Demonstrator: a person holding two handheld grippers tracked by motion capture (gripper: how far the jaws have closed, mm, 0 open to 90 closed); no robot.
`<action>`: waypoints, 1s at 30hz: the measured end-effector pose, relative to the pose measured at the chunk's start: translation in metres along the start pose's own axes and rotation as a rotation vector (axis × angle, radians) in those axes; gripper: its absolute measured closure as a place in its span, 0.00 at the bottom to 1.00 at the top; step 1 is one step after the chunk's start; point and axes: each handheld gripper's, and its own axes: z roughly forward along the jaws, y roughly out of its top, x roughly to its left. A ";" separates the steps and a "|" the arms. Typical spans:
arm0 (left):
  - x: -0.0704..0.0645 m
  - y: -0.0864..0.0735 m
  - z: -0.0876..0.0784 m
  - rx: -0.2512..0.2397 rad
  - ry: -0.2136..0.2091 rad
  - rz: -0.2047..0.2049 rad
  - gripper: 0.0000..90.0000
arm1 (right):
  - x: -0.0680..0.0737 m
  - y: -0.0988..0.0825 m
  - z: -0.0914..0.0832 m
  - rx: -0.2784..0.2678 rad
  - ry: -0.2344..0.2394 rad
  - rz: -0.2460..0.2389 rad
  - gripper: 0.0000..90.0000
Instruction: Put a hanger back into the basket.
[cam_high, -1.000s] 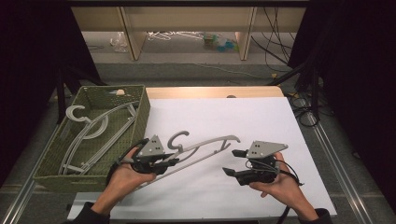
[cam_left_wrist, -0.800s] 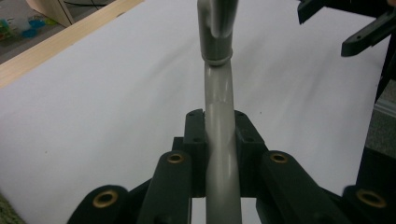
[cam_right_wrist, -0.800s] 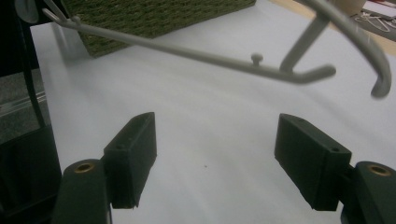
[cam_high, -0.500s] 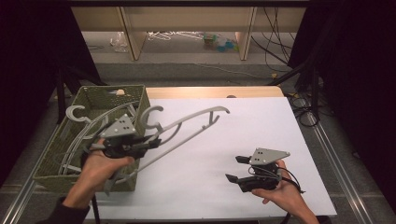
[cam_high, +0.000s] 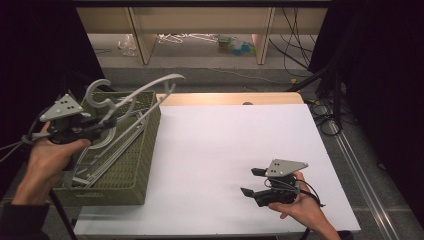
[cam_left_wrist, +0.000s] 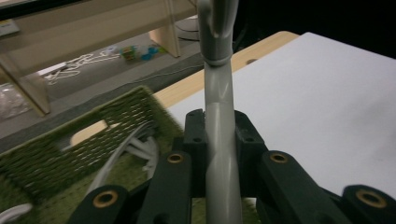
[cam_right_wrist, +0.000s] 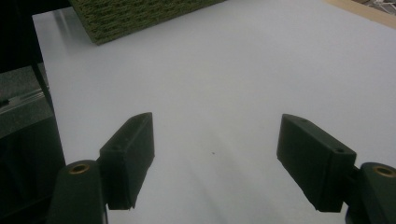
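- Since the earlier frame we are seeing the left gripper (cam_high: 92, 126) carrying the grey plastic hanger (cam_high: 145, 92) off the white sheet (cam_high: 235, 145) leftward and upward; it is now hanging over the green woven basket (cam_high: 142, 165).
- We are seeing the left jaws clamping tight on the hanger's bar (cam_left_wrist: 219, 140), pads pressing both sides.
- The hanger is tilting up, hook (cam_high: 95, 90) near the gripper, far arm sticking out past the basket's rim.
- More grey hangers (cam_high: 107, 150) are lying inside the basket.
- The right gripper (cam_high: 255, 182) is sitting low over the sheet near the front right; its jaws have just been opening and are standing wide apart, nothing between them (cam_right_wrist: 215, 154).
- The right hand (cam_high: 300, 210) is staying roughly where it was.
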 end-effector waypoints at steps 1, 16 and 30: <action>0.007 -0.003 -0.001 0.007 0.014 -0.015 0.87 | 0.000 0.000 0.000 0.002 -0.001 0.000 0.30; 0.064 -0.040 0.007 0.107 0.112 -0.013 0.88 | 0.000 -0.001 0.004 0.016 0.007 0.007 0.28; 0.091 -0.068 0.024 0.246 0.099 -0.004 0.87 | -0.001 -0.001 0.005 0.018 0.014 0.003 0.28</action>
